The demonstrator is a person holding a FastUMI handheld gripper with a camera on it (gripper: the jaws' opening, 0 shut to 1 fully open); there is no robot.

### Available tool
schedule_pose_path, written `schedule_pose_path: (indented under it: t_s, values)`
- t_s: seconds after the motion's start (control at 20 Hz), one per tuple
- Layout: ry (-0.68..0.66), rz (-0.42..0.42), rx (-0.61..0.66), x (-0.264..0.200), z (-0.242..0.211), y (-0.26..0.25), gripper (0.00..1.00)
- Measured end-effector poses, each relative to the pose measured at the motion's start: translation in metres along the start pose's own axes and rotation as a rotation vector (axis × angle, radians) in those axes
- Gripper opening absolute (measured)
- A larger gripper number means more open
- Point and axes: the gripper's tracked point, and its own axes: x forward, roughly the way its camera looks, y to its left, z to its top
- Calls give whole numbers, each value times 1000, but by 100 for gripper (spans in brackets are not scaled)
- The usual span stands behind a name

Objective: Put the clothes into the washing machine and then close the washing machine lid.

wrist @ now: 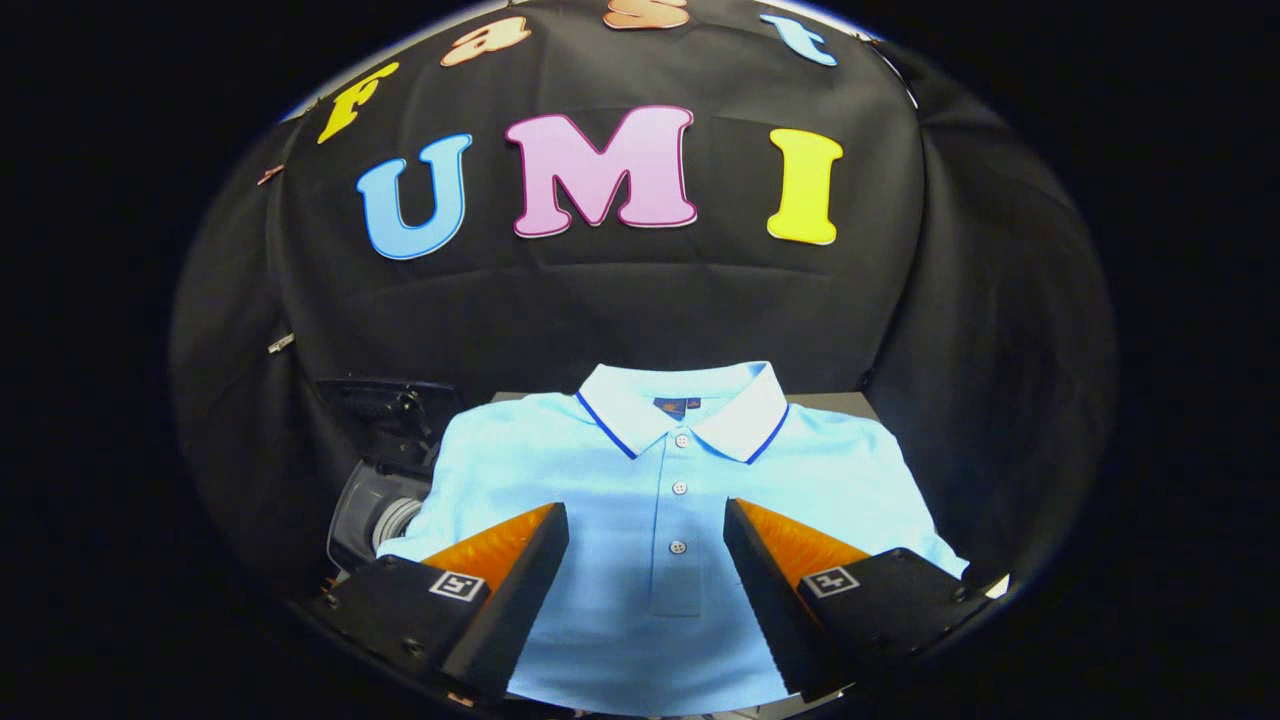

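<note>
Pale blue fabric was the main item on inspection: a polo shirt with a white collar edged in dark blue lay spread flat, front up, on a dark table, of which only a strip along the far edge showed behind the collar. The shirt's placket, with three buttons, ran down the middle toward you. Your gripper was released, its two fingers spread wide and hanging over the shirt's chest, one to each side of the placket; neither finger was seen pressing the cloth, and nothing sat between them. The washing machine stood off the table's left edge, beside the shirt's left sleeve, with its lid raised and the pale drum opening partly visible behind your left finger.
</note>
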Motion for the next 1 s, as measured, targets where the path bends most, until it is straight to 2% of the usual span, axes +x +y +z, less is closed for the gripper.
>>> schedule_pose_path:
  t_s: [0.2, 0.5, 0.7, 0.9, 0.95, 1.0]
  values:
    - [72, -42, -10, 14, -7, -18, 98]
    - [198, -38, 38, 32, -23, -24, 98]
    - [254, -43, -33, 33, -29, -26, 96]
    - [296, -61, -20, 35, -31, -24, 97]
    - [305, -53, -30, 35, -31, -24, 97]
    - [312, -49, -32, 34, -31, -21, 91]
